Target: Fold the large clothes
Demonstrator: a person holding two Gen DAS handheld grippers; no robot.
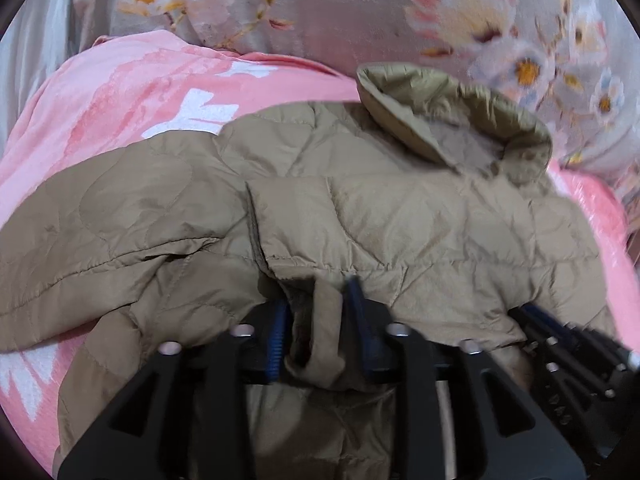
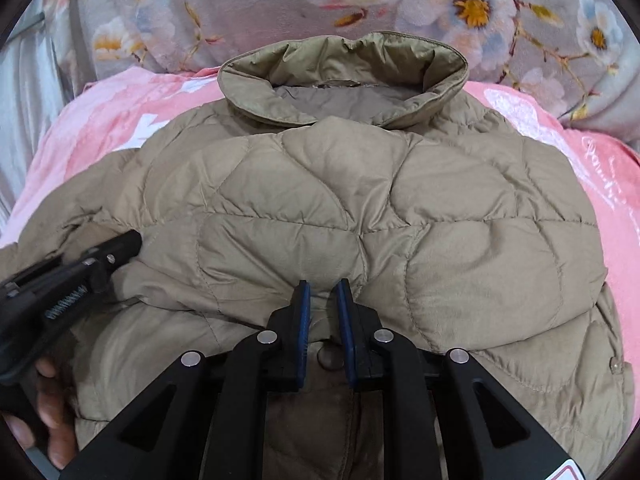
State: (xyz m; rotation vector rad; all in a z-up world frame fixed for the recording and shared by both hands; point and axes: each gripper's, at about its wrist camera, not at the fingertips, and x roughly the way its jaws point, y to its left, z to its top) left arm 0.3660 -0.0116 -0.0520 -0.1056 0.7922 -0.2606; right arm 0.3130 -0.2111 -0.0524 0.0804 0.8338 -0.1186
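Note:
A tan quilted puffer jacket (image 1: 360, 208) lies on a pink blanket, its collar (image 1: 452, 120) at the far side. It also fills the right wrist view (image 2: 360, 208), collar (image 2: 344, 76) at the top. My left gripper (image 1: 316, 292) is shut on a fold of the jacket's hem, fabric bunched between the blue pads. My right gripper (image 2: 322, 286) is shut on the jacket's near edge beside it. Each gripper shows in the other's view: the right one at the lower right (image 1: 560, 340), the left one at the left (image 2: 80, 272).
The pink blanket (image 1: 132, 92) with white patterns covers the bed under the jacket and shows at the right too (image 2: 580, 184). A grey floral quilt (image 2: 280, 4) is piled behind the collar. A hand (image 2: 48, 412) holds the left gripper's handle.

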